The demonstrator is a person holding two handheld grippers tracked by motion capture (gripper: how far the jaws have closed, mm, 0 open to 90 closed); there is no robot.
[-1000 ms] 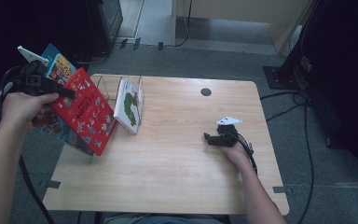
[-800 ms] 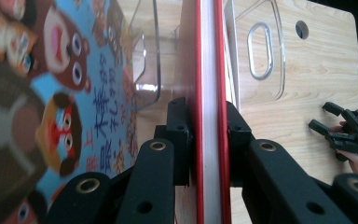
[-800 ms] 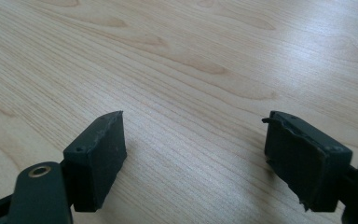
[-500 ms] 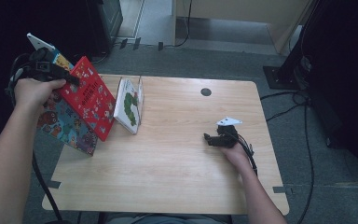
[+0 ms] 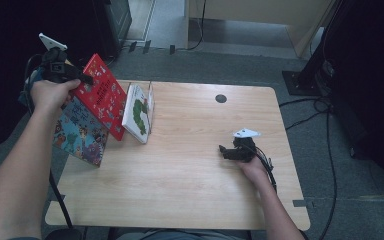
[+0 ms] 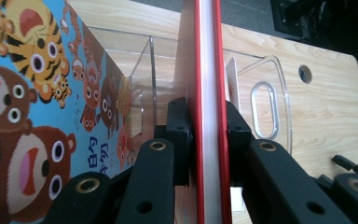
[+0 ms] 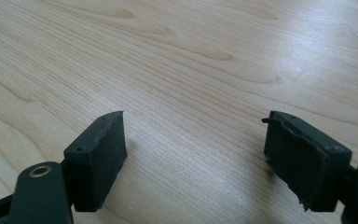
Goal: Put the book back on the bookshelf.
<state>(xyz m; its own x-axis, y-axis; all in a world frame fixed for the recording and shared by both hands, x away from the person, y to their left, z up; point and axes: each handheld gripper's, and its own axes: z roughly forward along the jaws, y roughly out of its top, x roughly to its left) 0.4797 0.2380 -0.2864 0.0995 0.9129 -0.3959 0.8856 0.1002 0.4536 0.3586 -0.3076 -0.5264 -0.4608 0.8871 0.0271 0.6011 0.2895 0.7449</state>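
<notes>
The left gripper [image 6: 205,140] pinches the red book [image 5: 100,95] by its edge, aloft off the table's [image 5: 180,190] left side beside the clear rack [image 6: 270,107], so it could swing and, I think, clip the animal book [image 5: 77,132], while the right gripper [image 7: 193,158] rests spread, empty.

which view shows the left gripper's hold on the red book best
The left gripper view: both black pads press on the red book edge-on, one on each cover. The high view shows the left gripper at that book's upper corner, too small to show the contact. The right gripper view looks at bare table.
</notes>
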